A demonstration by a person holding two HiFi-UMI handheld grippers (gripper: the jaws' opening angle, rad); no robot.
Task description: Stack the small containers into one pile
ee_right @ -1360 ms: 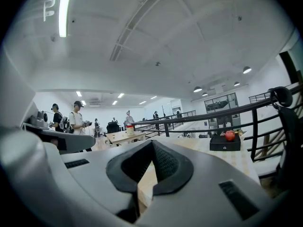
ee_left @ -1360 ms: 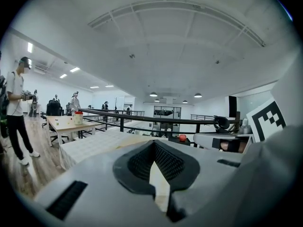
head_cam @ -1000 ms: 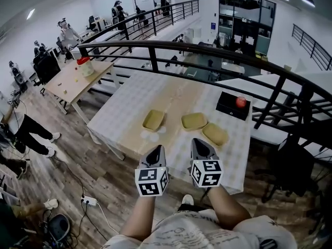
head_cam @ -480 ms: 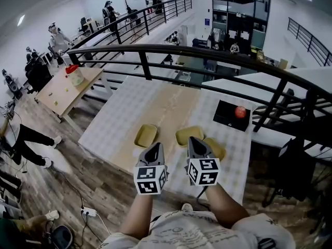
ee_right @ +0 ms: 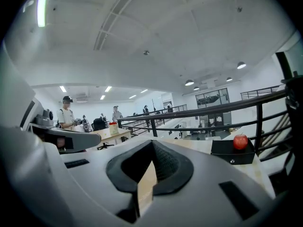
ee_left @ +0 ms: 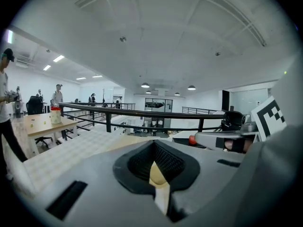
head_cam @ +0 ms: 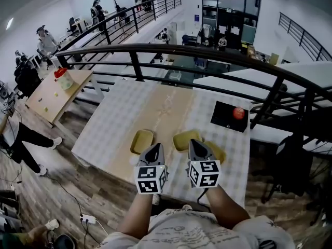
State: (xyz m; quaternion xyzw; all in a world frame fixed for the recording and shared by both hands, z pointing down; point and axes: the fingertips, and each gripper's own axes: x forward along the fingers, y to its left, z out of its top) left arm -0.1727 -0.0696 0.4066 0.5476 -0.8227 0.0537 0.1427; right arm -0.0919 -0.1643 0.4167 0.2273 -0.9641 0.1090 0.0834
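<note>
Head view: on the table [head_cam: 129, 108], nearer the person than the black box [head_cam: 228, 119], the left container [head_cam: 141, 141] runs lengthwise away. The middle container [head_cam: 185, 138] lies crosswise, and the half-hidden right container [head_cam: 220, 153] perhaps diagonally.
Left gripper view: left claw [ee_left: 156, 171] narrow, empty.
Right gripper view: right claw [ee_right: 146, 174] narrow, empty.

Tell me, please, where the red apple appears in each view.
Head view: red apple right of centre, on the black box.
Left gripper view: small, just right of centre.
Right gripper view: far right, on the box.
Shared landmark: the black railing beyond it.
</note>
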